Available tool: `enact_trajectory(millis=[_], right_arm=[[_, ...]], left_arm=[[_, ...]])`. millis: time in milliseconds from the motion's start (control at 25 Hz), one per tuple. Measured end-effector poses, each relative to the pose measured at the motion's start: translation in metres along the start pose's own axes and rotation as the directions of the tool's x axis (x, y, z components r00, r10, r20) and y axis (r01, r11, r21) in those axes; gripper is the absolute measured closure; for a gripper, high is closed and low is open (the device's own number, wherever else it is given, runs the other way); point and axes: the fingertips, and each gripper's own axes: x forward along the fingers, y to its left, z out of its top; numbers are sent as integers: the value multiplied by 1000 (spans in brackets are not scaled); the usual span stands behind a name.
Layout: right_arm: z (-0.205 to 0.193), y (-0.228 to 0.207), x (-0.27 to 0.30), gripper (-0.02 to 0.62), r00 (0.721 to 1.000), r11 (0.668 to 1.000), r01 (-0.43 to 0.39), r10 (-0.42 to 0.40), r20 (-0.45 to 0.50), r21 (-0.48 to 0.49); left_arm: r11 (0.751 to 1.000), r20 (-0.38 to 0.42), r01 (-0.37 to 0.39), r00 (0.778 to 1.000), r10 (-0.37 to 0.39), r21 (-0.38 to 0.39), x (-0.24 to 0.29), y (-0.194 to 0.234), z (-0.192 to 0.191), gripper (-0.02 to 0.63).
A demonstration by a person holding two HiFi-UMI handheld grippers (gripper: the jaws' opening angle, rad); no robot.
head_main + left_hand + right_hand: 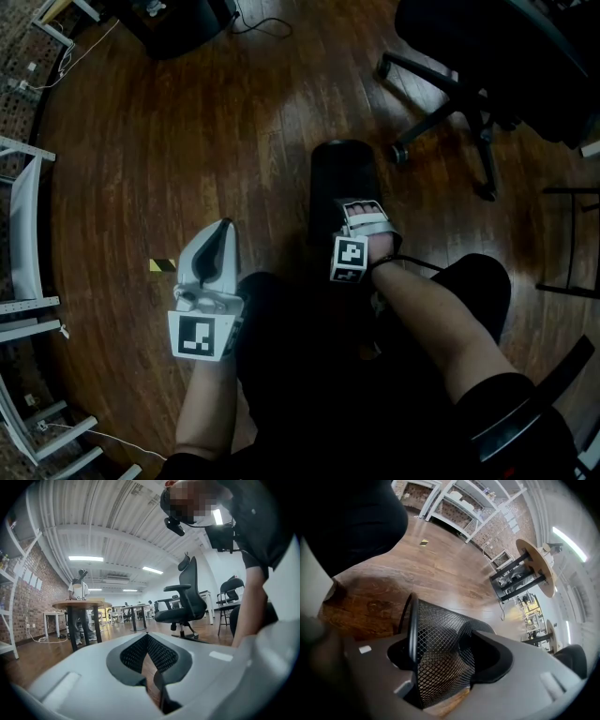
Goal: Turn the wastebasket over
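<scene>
The black mesh wastebasket (342,173) lies on its side on the wooden floor, just ahead of the person's knees. My right gripper (364,217) points steeply down at its near end. In the right gripper view the black rim (412,625) and the mesh wall (440,644) fill the wide gap between the jaws of the right gripper (440,660); I see no pad pressing on them. My left gripper (217,246) is held level to the left, away from the basket. Its jaws (146,637) are shut on nothing.
A black office chair (469,84) stands on castors at the upper right. White shelving (23,234) lines the left edge. A small yellow-and-black marker (162,265) lies on the floor left of my left gripper. A round table's dark base (178,23) is at the top.
</scene>
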Motion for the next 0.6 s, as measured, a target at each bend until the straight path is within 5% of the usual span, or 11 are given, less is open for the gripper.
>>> enact_trajectory(millis=[240, 400, 600], right_arm=[[-1, -55, -15, 404, 998, 979, 13, -27, 64, 203], [-8, -109, -30, 522, 992, 924, 33, -77, 101, 380], [-21, -129, -31, 545, 990, 847, -69, -6, 140, 528]], left_arm=[[1000, 17, -5, 1000, 5, -4, -2, 1, 5, 606], [1000, 10, -8, 1000, 8, 1, -7, 3, 4, 606], [1000, 12, -10, 1000, 10, 7, -7, 0, 6, 606]])
